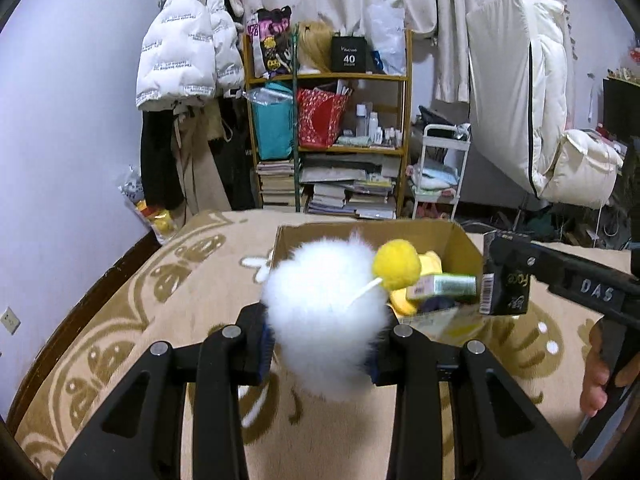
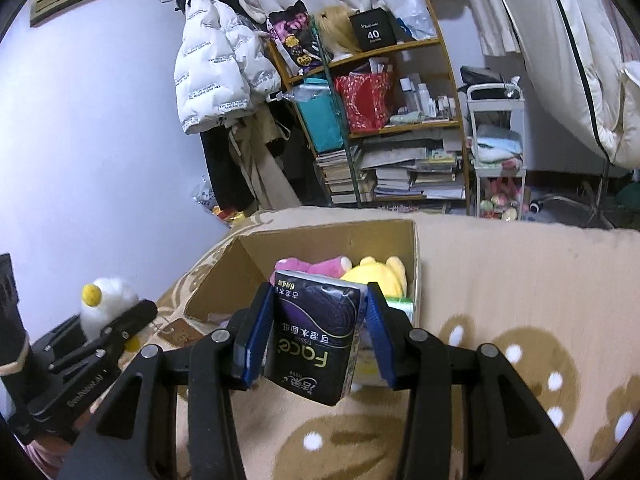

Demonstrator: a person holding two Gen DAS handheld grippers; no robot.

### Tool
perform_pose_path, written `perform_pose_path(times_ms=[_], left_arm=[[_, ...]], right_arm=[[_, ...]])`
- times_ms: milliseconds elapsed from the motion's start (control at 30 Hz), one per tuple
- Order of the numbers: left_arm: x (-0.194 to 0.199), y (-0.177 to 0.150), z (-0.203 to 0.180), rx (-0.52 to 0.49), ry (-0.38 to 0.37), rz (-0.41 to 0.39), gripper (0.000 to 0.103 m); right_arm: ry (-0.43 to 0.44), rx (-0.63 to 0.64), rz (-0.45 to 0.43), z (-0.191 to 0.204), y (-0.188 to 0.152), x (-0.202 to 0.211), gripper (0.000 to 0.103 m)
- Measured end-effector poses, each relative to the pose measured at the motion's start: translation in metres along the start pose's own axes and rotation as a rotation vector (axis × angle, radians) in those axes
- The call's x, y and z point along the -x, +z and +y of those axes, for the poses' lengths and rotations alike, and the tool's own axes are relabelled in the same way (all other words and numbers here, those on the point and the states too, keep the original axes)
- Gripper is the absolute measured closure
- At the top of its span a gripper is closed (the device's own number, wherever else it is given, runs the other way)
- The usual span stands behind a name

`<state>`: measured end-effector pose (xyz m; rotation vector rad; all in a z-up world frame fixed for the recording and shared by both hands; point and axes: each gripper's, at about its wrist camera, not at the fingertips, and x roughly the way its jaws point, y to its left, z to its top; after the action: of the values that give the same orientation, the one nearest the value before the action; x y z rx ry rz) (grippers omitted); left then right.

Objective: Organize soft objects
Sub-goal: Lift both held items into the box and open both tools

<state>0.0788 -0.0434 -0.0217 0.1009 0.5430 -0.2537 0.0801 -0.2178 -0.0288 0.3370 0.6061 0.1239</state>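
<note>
Pink plush [image 2: 316, 267] shows only in right view.

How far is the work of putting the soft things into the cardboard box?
Partly done. The cardboard box already holds a pink plush, a yellow plush and a green pack. In hand: the left hand-held gripper is shut on a white fluffy toy, and the right hand-held gripper is shut on a black tissue pack. Both are above the blanket in front of the box, not yet inside.

white fluffy toy [image 1: 324, 320] with yellow pompom [image 1: 397, 265]; black tissue pack [image 2: 312, 344]; brown cardboard box [image 2: 320, 240].
</note>
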Motion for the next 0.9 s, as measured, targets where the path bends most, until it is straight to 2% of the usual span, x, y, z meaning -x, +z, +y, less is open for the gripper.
perform_pose_path(times_ms=[200,500,900], left_arm=[[-0.018,0.009,-0.001,-0.009,0.006,0.037,0.069],[-0.042,0.023,-0.009,-0.068,0.003,0.036,0.069],[-0.077,0.017,-0.012,-0.078,-0.006,0.113,0.068]], right_arm=[[-0.013,0.033,-0.010,0.004,0.007,-0.016,0.055],[-0.012,0.035,0.002,0.002,0.011,-0.037,0.055],[0.031,0.065,-0.027,0.005,0.010,-0.050,0.055]])
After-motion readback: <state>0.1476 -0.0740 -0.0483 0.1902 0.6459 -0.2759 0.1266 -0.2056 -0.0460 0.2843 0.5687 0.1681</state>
